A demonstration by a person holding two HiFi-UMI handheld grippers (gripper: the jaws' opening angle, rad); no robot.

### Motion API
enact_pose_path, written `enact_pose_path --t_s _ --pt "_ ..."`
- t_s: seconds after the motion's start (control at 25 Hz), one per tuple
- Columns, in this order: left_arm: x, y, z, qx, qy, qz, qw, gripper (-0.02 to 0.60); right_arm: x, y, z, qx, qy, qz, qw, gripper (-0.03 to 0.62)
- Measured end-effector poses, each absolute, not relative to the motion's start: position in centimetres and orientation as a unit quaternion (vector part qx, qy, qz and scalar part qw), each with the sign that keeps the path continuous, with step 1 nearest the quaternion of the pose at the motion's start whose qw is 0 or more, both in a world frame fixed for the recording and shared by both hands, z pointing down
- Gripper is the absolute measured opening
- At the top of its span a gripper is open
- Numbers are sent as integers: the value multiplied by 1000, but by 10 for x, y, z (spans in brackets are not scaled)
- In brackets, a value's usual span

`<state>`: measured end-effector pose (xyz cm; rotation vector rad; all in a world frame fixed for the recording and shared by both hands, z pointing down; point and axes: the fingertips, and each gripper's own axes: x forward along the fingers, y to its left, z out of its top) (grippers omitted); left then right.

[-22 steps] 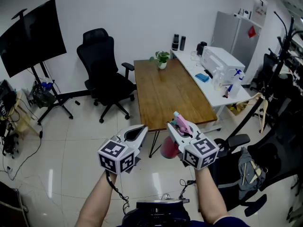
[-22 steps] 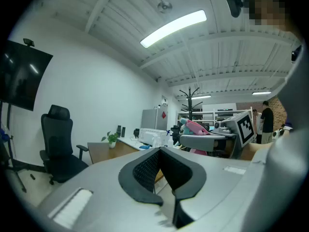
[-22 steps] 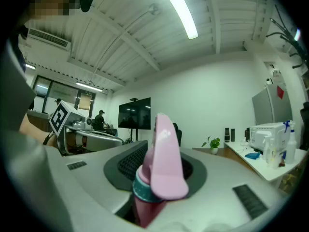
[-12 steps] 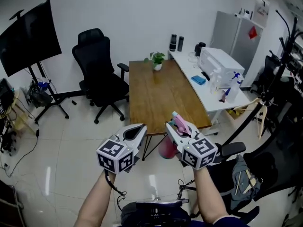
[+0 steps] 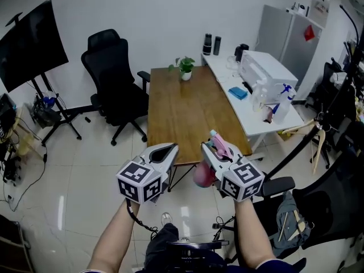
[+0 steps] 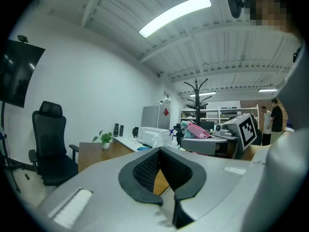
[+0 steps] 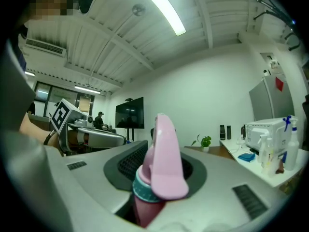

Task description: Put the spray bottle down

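Since the right gripper view looks straight down the jaws, the grip is easy to read: the right gripper is clamped on the pink plastic spray bottle. Its black ribbed pads press on either side of the neck, right about where the teal collar sits. The pink trigger head sticks up above the fingers in the middle of that frame. The darker pink body hangs down below them, which you can see in the lower centre of the head view. So the jaws are only partly apart, with the bottle filling the gap.

The left gripper has nothing in it. Its black pads meet at the tips, with only a small hollow behind them.

In the head view the bottle is up in the air, just in front of the near end of the long brown wooden table. It isn't touching the table. The two grippers sit side by side in the lower middle of the frame, bottle side on the right.
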<state>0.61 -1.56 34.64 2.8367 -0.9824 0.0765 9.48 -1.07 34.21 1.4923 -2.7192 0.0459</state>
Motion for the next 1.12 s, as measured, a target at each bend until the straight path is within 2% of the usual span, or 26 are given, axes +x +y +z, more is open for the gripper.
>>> enact_pose_path --t_s 0.28,0.68,1.12 --pt "25 -77 352 947 -311 26 70 11 106 -68 346 489 -872 18 21 118" --pt "15 -181 342 954 -290 12 74 11 94 -171 330 511 -859 2 39 118" --pt "32 -247 350 958 -275 14 82 11 104 -233 334 526 -849 5 46 117"
